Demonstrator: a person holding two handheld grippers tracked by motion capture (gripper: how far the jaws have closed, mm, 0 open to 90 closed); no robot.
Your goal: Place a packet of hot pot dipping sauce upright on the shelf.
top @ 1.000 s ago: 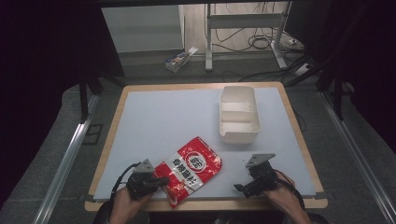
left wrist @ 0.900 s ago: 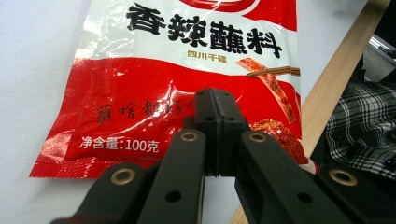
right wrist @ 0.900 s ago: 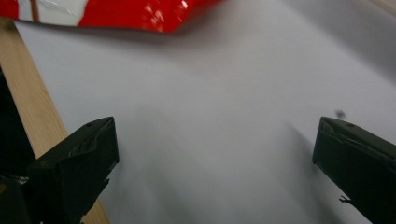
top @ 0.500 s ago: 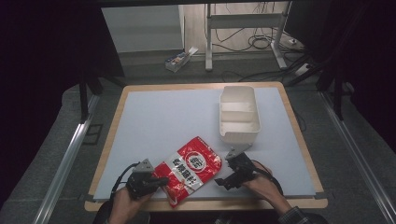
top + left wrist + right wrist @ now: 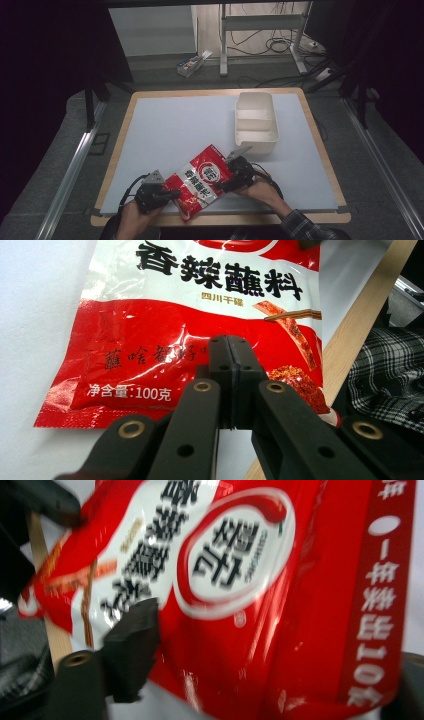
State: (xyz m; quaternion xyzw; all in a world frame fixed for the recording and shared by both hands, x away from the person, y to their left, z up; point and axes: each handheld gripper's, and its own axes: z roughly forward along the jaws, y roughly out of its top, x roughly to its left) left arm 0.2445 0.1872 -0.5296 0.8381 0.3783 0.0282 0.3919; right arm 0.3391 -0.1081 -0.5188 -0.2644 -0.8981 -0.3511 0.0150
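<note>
High view: red seasoning packet [image 5: 200, 182] lay flat near the front edge of the table [image 5: 175, 125], well apart from the divided white container [image 5: 257, 145] at the far right. Left gripper [image 5: 167, 194] sat at the packet's near left corner. Right gripper [image 5: 225, 184] was set against its right side.

Left gripper view: jaws pressed together with no gap between them, tips over the lower red band of the packet [image 5: 200, 305], just above the printed net weight. Could not tell whether any film was pinched or the tips merely rested on top.

Right gripper view, blurred: jaws spread wide, one black finger [image 5: 132, 645] at the left and the other at the far right edge, with the packet [image 5: 280, 605] lying across the gap. Nothing was clamped.

Step judged in hand: taking a two-sided grip on the packet. Next move probably called for closing the right jaws on the packet's edge, then lifting evenly with both grippers, likely toward the container.
</note>
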